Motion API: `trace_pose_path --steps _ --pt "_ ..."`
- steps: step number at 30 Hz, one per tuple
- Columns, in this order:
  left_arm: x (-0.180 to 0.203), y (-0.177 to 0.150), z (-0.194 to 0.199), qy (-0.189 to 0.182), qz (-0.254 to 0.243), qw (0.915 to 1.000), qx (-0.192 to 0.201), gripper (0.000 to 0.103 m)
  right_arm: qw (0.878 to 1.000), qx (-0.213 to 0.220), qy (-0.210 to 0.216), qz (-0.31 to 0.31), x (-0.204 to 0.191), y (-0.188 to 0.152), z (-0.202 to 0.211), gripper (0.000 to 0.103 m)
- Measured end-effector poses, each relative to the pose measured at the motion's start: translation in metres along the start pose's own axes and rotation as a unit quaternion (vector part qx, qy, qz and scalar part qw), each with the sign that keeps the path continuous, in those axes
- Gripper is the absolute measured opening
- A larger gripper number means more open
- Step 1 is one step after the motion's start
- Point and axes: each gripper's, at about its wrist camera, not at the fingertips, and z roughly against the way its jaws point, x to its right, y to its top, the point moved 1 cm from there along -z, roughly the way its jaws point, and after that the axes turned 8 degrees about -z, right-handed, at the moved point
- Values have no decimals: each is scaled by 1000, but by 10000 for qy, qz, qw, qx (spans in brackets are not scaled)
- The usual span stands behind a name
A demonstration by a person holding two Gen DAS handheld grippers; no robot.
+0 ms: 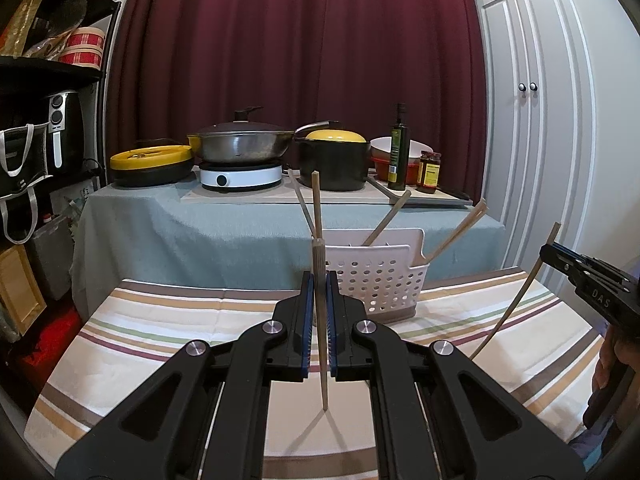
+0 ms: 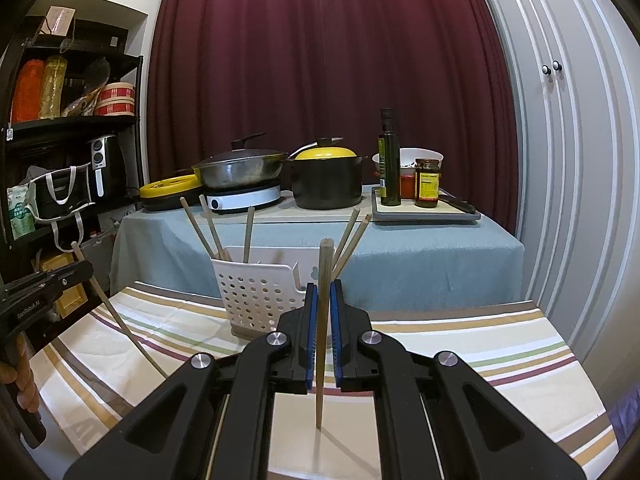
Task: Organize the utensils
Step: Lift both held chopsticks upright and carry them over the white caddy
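In the left wrist view my left gripper (image 1: 319, 280) is shut on a wooden chopstick (image 1: 323, 380) that stands nearly upright, its lower tip touching the striped tablecloth (image 1: 160, 320). Just behind it stands a white perforated basket (image 1: 380, 284) with several chopsticks (image 1: 456, 236) leaning out. At the right edge, my right gripper (image 1: 548, 252) holds another chopstick (image 1: 516, 304), tilted. In the right wrist view my right gripper (image 2: 324, 292) is shut on its chopstick (image 2: 325, 264), tip down on the cloth, with the basket (image 2: 256, 296) ahead to the left. The left gripper (image 2: 84, 270) and its chopstick (image 2: 120, 320) show at far left.
Behind the striped table is a grey-covered table (image 1: 200, 232) with a wok on an induction cooker (image 1: 240, 178), a black pot with a yellow lid (image 1: 334, 164), an oil bottle (image 1: 398, 152) and jars (image 1: 430, 172). A black shelf (image 1: 48, 120) stands left, white cupboard doors (image 1: 540, 120) right.
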Motion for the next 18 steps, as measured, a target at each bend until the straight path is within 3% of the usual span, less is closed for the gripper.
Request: trace_pose_path --steps 18 --pt "-7 18 -15 -230 100 9997 23 6 9996 40 292 -47 -5 20 -12 7"
